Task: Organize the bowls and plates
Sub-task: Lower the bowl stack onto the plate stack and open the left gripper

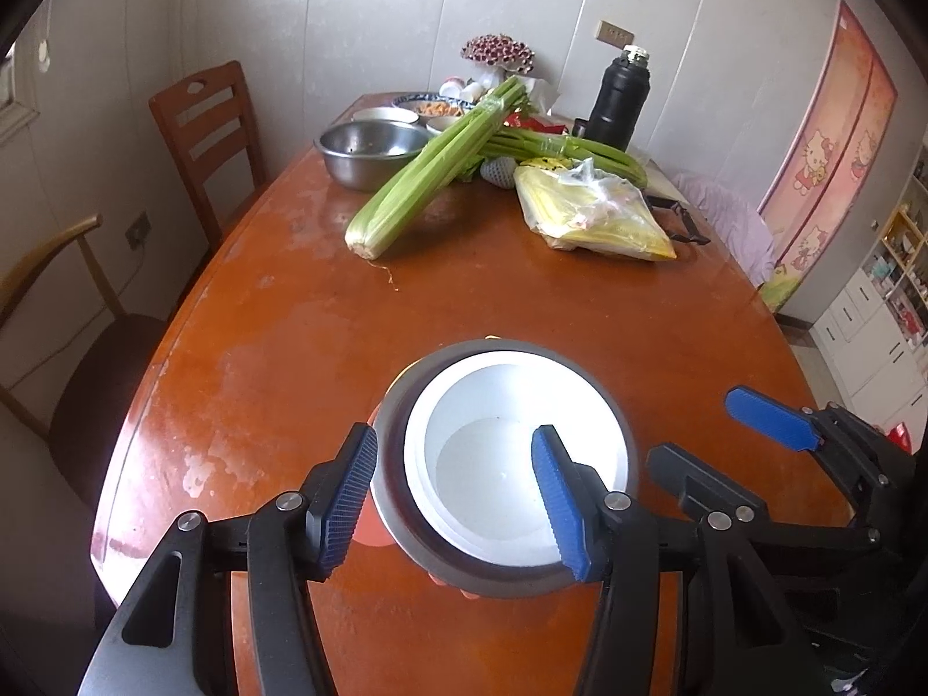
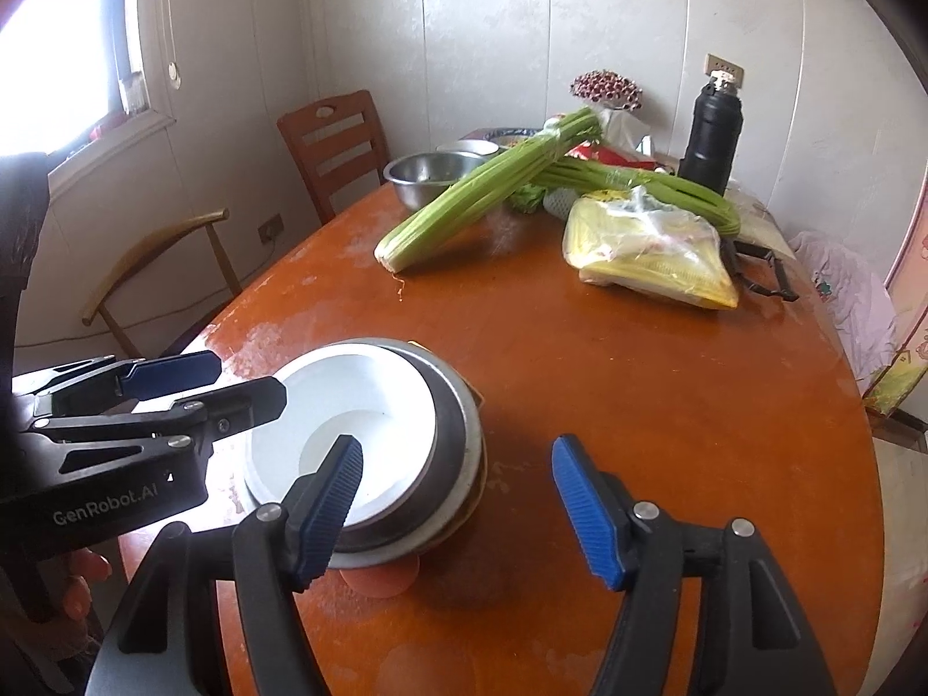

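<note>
Nearby, stack: white bowl (image 1: 510, 464) nested in steel bowl (image 1: 400, 406) on table (image 1: 290, 348).
Left gripper (image 1: 452, 493) fingers: spread, straddling the stack's rim.
Right gripper (image 2: 458, 507) fingers: spread, grasping nothing.

A home dining room: wooden table (image 1: 522, 301) with celery (image 1: 441, 156), a flask (image 1: 619, 98), chairs (image 1: 203, 127) and a cartoon curtain (image 1: 835, 156).

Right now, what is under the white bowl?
The white bowl sits nested in a metal bowl. Below it an orange piece peeks out; the rest is covered.
</note>
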Demonstrator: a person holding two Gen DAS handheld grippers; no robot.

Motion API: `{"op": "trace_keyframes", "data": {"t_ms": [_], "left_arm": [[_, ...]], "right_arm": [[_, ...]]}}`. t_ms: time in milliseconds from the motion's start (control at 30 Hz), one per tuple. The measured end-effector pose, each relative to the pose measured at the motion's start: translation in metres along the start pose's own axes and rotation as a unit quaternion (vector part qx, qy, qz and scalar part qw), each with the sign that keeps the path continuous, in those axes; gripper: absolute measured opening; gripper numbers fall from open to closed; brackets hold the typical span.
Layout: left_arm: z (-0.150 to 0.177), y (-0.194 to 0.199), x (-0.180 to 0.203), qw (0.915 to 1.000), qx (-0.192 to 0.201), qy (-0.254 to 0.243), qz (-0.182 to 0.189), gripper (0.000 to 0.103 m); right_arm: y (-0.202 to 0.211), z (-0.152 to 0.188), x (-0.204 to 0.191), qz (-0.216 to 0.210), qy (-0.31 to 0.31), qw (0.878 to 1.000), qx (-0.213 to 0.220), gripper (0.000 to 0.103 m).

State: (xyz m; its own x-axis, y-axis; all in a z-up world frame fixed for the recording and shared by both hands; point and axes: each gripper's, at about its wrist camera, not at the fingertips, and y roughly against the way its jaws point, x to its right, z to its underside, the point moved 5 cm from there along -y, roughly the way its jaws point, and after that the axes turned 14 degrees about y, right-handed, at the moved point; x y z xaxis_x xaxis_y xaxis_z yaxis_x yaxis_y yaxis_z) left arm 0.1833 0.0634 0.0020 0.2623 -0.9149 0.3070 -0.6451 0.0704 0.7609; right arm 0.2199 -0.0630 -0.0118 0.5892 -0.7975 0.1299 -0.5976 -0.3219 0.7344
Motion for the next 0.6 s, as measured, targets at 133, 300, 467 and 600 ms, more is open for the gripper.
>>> {"op": "trace_keyframes", "data": {"t_ms": [133, 300, 467, 600], "left_arm": [[0.009, 0.009, 0.005, 1.0, 0.008, -0.006, 0.0, 0.057], [0.026, 0.02, 0.009, 0.9997, 0.025, -0.006, -0.005, 0.057], [0.048, 0.028, 0.011, 0.9994, 0.034, 0.007, -0.005, 0.06], [0.061, 0.033, 0.006, 0.9985, 0.045, 0.024, -0.018, 0.07]], "right_arm": [[0.011, 0.006, 0.001, 0.004, -0.002, 1.0, 0.007, 0.069], [0.025, 0.018, -0.003, 0.006, 0.0, 1.0, 0.018, 0.071], [0.038, 0.037, -0.004, 0.01, -0.004, 0.999, 0.033, 0.073], [0.047, 0.052, -0.006, 0.011, -0.003, 0.999, 0.04, 0.077]]}}
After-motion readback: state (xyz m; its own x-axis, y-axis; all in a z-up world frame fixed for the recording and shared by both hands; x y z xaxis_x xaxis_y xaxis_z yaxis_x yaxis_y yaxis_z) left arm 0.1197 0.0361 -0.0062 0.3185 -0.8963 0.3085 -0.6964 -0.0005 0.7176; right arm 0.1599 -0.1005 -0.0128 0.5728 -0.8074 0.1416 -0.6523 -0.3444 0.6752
